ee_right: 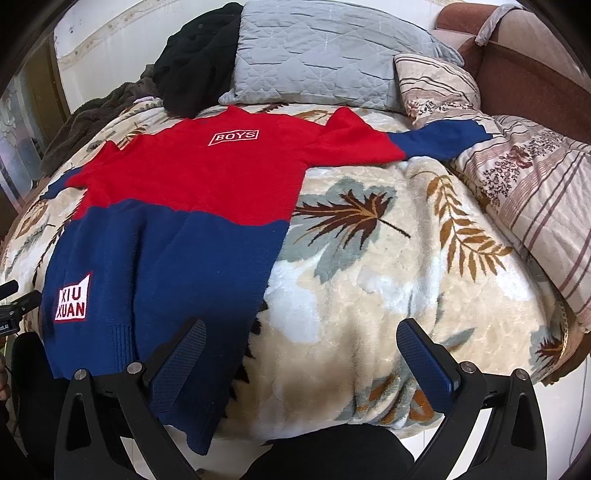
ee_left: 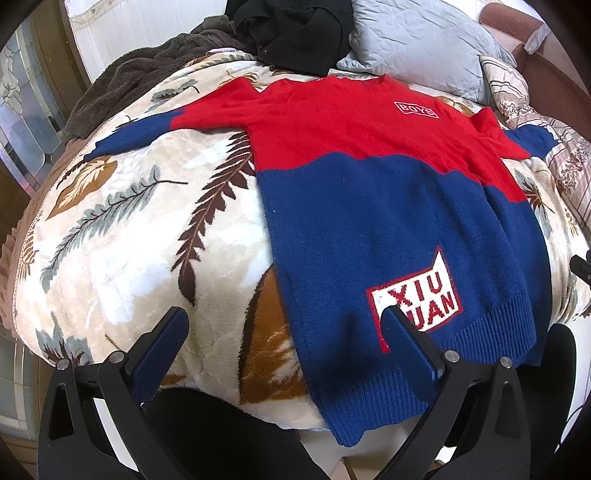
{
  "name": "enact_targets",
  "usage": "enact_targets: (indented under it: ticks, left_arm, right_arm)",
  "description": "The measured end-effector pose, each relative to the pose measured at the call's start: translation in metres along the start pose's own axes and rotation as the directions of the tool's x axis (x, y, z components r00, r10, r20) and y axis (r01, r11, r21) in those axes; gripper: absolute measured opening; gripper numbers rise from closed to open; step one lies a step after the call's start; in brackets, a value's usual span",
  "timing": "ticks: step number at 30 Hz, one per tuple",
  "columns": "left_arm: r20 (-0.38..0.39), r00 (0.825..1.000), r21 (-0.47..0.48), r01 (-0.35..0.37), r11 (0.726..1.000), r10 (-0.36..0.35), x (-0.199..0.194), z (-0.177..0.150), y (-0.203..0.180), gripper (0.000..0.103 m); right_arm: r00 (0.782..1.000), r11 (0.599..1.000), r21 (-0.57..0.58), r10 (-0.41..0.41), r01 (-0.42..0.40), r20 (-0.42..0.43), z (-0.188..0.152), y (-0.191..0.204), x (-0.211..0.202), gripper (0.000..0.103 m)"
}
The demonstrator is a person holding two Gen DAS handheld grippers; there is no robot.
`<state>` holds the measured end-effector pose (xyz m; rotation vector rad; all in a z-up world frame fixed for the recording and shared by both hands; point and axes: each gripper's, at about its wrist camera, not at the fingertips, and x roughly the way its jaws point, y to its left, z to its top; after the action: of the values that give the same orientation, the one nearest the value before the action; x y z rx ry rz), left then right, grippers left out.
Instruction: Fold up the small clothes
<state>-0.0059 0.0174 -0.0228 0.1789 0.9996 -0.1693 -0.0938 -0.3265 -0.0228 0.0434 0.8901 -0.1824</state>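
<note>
A small red and blue knit sweater (ee_left: 369,192) (ee_right: 177,221) lies flat, front up, on a leaf-patterned blanket (ee_left: 129,240) (ee_right: 388,258). Both sleeves are spread out to the sides, and its hem hangs over the near edge of the bed. A white "BOYS" label sits on the red chest and a white "XIU XUAN" patch near the hem. My left gripper (ee_left: 284,314) is open above the sweater's left hem corner, holding nothing. My right gripper (ee_right: 301,325) is open over the right hem corner and the blanket, holding nothing.
A black garment (ee_left: 295,33) (ee_right: 195,62) and a grey quilted pillow (ee_left: 424,48) (ee_right: 325,55) lie at the head of the bed. A striped floral quilt (ee_right: 517,177) lies on the right. A brown fuzzy throw (ee_left: 140,85) lies far left.
</note>
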Motion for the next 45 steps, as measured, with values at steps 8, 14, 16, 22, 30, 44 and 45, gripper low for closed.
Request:
enact_targets:
  ticks: [8, 14, 16, 22, 30, 44, 45]
  left_arm:
    - [-0.045, 0.998, -0.049, 0.044, 0.998, -0.046, 0.007, 0.001, 0.013, 0.103]
    - [-0.129, 0.982, -0.075, 0.127, 0.989, -0.136, 0.021, -0.005, 0.008, 0.103]
    - [-0.174, 0.966, -0.090, 0.176, 0.980, -0.189, 0.028, -0.008, 0.003, 0.093]
    - [-0.182, 0.962, -0.020, 0.201, 0.979, -0.202, 0.016, -0.011, -0.014, 0.007]
    - [-0.229, 0.950, -0.044, 0.206, 0.978, -0.211, 0.003, -0.011, 0.014, 0.007]
    - [-0.110, 0.981, 0.022, 0.161, 0.987, -0.158, -0.006, 0.056, 0.016, 0.047]
    - [-0.108, 0.982, 0.020, 0.156, 0.987, -0.153, 0.003, 0.067, 0.013, 0.047]
  right_arm:
    - [0.993, 0.993, 0.033, 0.111, -0.109, -0.045, -0.004, 0.000, 0.005, 0.102]
    - [0.959, 0.967, 0.069, 0.252, -0.244, -0.131, -0.018, 0.010, 0.023, 0.088]
    - [0.943, 0.958, 0.062, 0.285, -0.278, -0.172, -0.024, 0.020, 0.035, 0.073]
    - [0.914, 0.930, 0.011, 0.362, -0.367, -0.182, -0.028, 0.033, 0.026, 0.008]
    - [0.936, 0.934, 0.093, 0.349, -0.344, -0.042, -0.010, -0.052, -0.013, 0.006]
    - [0.924, 0.901, 0.212, 0.382, -0.378, 0.024, 0.044, -0.074, 0.029, 0.046]
    - [0.928, 0.901, 0.231, 0.373, -0.366, 0.017, 0.059, -0.071, 0.044, 0.046]
